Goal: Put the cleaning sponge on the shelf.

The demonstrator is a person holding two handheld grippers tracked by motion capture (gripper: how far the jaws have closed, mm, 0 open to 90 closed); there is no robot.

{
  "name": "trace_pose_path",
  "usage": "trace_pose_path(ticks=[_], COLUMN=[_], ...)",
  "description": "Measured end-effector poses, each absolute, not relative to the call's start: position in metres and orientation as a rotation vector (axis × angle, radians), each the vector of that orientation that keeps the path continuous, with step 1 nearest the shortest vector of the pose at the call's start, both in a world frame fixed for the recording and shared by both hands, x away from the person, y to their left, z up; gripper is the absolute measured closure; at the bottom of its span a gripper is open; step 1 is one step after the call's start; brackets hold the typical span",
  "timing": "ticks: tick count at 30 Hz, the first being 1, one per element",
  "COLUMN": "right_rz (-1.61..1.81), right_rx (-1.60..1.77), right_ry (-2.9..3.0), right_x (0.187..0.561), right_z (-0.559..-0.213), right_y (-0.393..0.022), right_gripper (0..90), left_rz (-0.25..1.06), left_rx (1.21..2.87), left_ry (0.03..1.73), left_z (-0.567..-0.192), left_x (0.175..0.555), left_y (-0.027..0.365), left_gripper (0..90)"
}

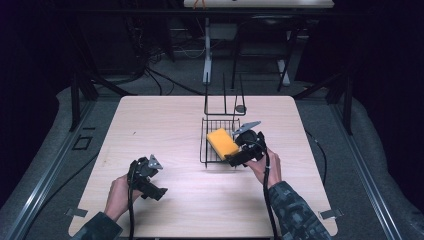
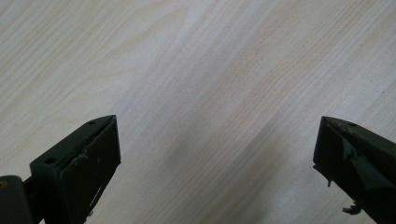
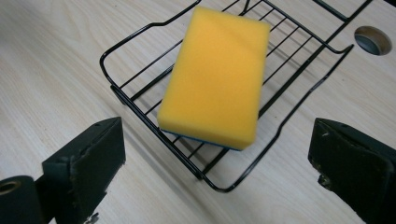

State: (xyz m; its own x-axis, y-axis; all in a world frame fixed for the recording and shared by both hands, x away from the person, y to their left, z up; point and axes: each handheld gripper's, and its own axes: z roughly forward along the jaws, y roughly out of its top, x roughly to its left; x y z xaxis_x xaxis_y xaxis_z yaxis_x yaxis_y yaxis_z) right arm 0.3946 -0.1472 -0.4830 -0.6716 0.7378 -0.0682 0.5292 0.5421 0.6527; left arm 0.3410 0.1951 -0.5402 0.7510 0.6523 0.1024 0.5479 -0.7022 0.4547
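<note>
Yellow sponge (image 3: 217, 74) lying flat in the wire rack (image 3: 140, 32), just ahead of the right hand-held gripper (image 3: 217, 163), jaws wide open and empty. Probably light, soft, compressible; best pinched across the short sides. Long axis running away from the jaws, tilted slightly right. Left hand-held gripper (image 2: 217, 158) likewise wide open, empty, over bare tabletop (image 2: 196, 70)

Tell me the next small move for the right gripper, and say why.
Probably ease the right gripper forward and down over the yellow sponge. Its jaws stand open and apart from the sponge, which lies flat in the black wire rack, its near end just ahead of them. The left gripper is open over bare table.
</note>
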Motion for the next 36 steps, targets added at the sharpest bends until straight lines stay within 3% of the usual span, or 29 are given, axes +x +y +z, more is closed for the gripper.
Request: trace_pose_path(ticks=[12,36], right_rz=[0.883,0.802], right_rx=[1.077,1.231], right_ry=[2.400,2.335], right_x=[0.373,0.328], right_z=[-0.469,-0.482], right_y=[-0.178,-0.241], right_gripper=[2.8,5.3], left_rz=[0.369,0.374], left_rx=[2.550,2.546], left_ry=[0.914,0.910], left_z=[-0.540,-0.540], left_x=[0.341,0.339], left_y=[0.194,0.194], left_gripper=[0.9,1.1])
